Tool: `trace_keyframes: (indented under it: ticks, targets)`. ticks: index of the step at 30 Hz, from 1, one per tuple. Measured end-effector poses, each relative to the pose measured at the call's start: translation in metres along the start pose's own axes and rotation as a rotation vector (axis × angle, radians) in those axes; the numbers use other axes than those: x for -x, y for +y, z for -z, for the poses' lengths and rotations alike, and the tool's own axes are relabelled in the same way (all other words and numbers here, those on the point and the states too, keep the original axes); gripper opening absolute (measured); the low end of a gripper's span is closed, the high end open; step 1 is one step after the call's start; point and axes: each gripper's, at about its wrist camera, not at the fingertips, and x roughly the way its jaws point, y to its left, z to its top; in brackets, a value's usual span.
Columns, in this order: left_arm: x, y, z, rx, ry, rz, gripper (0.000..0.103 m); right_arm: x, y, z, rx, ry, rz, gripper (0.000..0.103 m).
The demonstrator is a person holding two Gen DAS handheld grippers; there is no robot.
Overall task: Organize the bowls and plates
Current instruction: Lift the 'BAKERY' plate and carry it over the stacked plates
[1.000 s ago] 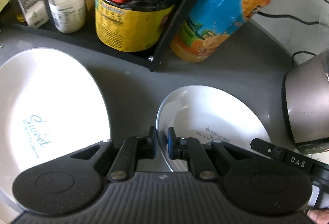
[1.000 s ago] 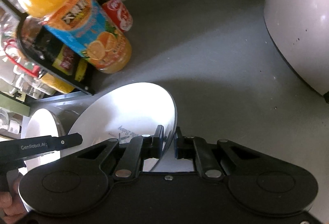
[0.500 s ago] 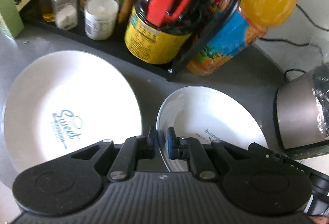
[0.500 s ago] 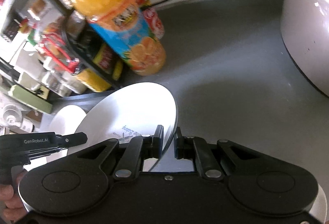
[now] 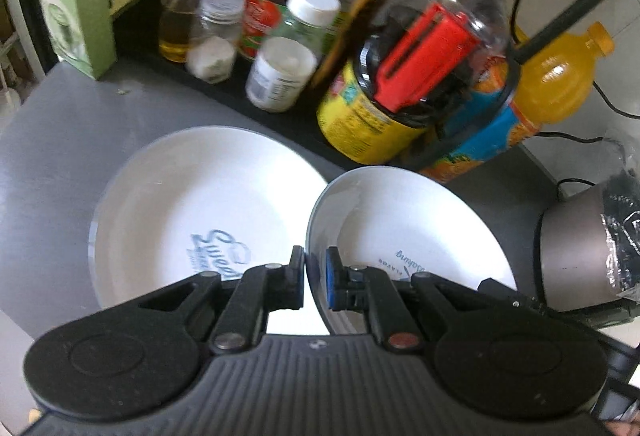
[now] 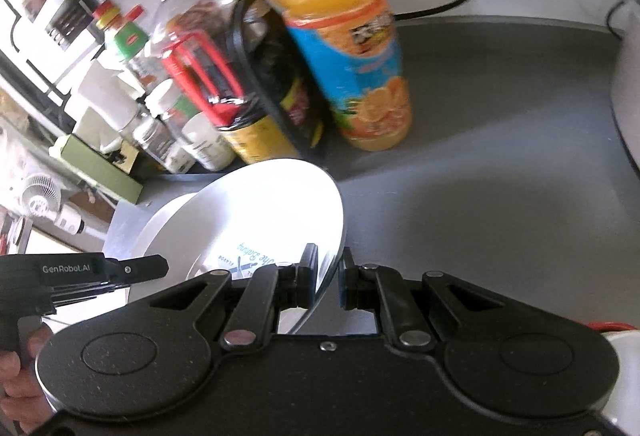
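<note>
- Left wrist view: the left gripper (image 5: 315,278) pinches the left rim of a white bowl (image 5: 404,232), one finger outside the rim, the blue-padded finger inside.
- The bowl is tilted and held off the grey counter (image 5: 60,139); blue lettering shows on its inner floor.
- To its left a larger white plate (image 5: 192,211) lies flat on the counter, with blue script reading "Sweet" near its middle. The bowl's left rim overlaps the plate's right edge in this view; I cannot tell whether they touch.
- Beyond both, a black rack (image 5: 280,115) holds jars and bottles, among them a big dark jug (image 5: 400,87) with a yellow label and red handle.
- An orange juice bottle (image 5: 520,107) stands at the rack's right end.
- At far right sits a grey appliance (image 5: 580,256) wrapped partly in plastic film.
- Right wrist view: the right gripper (image 6: 328,282) is closed on the same bowl's (image 6: 272,220) opposite rim, the edge caught between its two fingers.
- The bowl slopes up to the left here, with the plate's (image 6: 160,220) edge showing behind and below it.
- The left gripper's (image 6: 156,268) black body, marked GenRobot.AI, enters from the left, with a hand (image 6: 16,376) around its grip.
- The juice bottle (image 6: 344,47) stands far centre on the counter (image 6: 500,163), the rack to its left.
- A white pot (image 6: 630,107) fills the right edge.
</note>
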Motion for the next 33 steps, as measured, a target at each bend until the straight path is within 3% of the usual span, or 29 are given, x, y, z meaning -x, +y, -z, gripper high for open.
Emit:
trace_keyframes:
  ticks: [18, 33]
  targets:
    - [0.015, 0.075, -0.011, 0.07, 0.009, -0.072, 0.008, -0.039, 0.062, 0.016, 0.062, 0.047, -0.039, 0.01]
    - [0.002, 0.089, -0.011, 0.104, 0.042, -0.093, 0.008, -0.053, 0.065, 0.023, 0.081, 0.09, -0.023, 0.011]
